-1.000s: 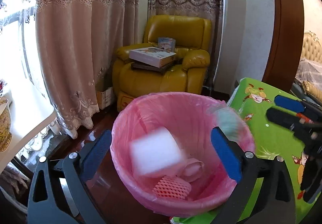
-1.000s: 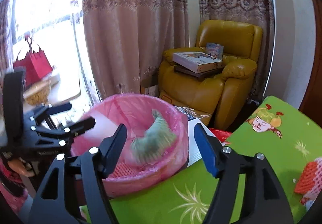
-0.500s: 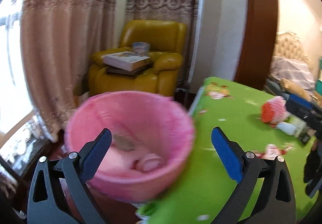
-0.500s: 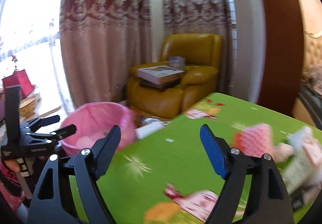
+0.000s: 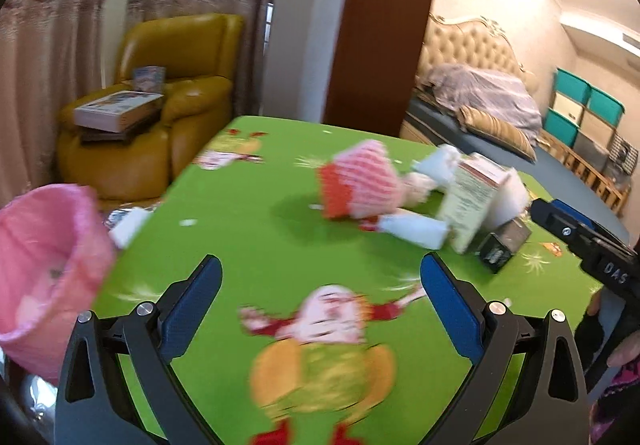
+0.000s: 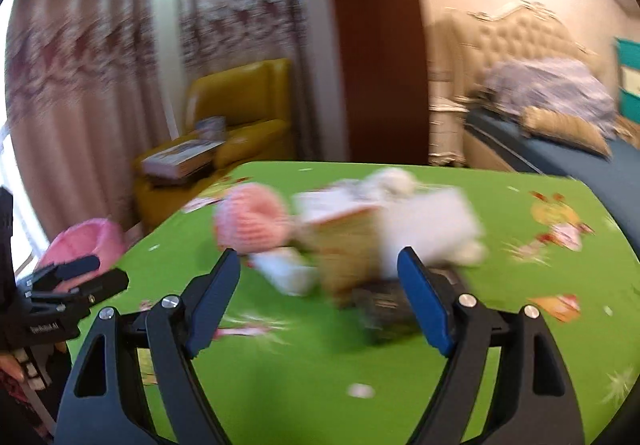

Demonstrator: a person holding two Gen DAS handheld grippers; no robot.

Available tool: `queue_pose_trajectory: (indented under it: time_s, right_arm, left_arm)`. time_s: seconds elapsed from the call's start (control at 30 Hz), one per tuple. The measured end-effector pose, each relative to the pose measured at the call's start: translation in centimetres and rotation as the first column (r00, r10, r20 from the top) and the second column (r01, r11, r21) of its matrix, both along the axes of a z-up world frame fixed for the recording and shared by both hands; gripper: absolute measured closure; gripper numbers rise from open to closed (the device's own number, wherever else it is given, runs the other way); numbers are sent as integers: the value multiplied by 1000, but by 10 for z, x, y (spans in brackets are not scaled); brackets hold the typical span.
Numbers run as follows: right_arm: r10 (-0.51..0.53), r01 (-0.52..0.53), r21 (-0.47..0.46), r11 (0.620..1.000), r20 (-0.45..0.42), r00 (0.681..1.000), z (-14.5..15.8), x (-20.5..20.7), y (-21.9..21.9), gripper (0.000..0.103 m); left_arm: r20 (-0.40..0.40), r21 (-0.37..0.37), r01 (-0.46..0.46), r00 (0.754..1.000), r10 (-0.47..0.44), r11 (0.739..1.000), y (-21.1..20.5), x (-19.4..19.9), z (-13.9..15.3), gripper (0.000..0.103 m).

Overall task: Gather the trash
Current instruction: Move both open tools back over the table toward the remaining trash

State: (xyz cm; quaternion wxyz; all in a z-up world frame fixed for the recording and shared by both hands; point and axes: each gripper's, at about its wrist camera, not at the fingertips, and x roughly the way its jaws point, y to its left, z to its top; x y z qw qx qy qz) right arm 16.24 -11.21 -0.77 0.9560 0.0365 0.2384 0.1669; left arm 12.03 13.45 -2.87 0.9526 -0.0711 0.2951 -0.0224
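A green table (image 5: 256,245) fills the lower half of both views. At the left edge of the left wrist view stands the pink bin (image 5: 44,265), beside the table's corner; in the right wrist view it is small at mid left (image 6: 92,241). The trash pile (image 5: 420,193) lies in a blurred heap on the table, right of centre: a pink-and-red foam net (image 5: 360,181), a paper carton (image 5: 472,201), white pieces and a dark box (image 5: 504,245).

The left gripper (image 5: 320,293) hangs over bare table, fingers (image 5: 192,305) spread wide, nothing between them. The right gripper (image 6: 318,285) points at the pile (image 6: 360,229), fingers (image 6: 424,301) released and apart, gripping nothing.
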Motion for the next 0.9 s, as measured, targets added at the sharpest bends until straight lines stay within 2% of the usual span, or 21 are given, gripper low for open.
queue_pose_trajectory:
  time_s: [0.13, 0.27, 0.43, 0.53, 0.6, 0.73, 0.9]
  right_arm:
    - [-114, 115, 45, 992, -36, 993, -12, 5, -52, 25]
    - [-167, 172, 67, 983, -80, 983, -27, 9, -85, 25]
    - [-154, 159, 20, 987, -151, 976, -45, 19, -86, 25]
    - [-146, 153, 22, 988, -191, 971, -50, 27, -82, 25]
    - [-151, 158, 18, 987, -206, 967, -51, 33, -78, 25]
    - [-170, 174, -3, 985, -222, 960, -48, 44, -60, 25]
    - [-221, 211, -67, 975, -245, 944, -48, 64, -34, 20]
  left_arm:
    - [-8, 5, 17, 1000, -17, 1000, -37, 26, -6, 9]
    - [-21, 14, 48, 999, -47, 999, -60, 40, -14, 9]
    - [-54, 69, 54, 997, -50, 996, -76, 42, -30, 9]
    - [-37, 82, 35, 999, -32, 996, -76, 38, -29, 9]
    - [-35, 86, 11, 999, -8, 996, -73, 37, -30, 9]
    - [-26, 63, -120, 992, 122, 991, -55, 32, -29, 10]
    - [20, 15, -254, 967, 254, 967, -28, 14, -25, 10]
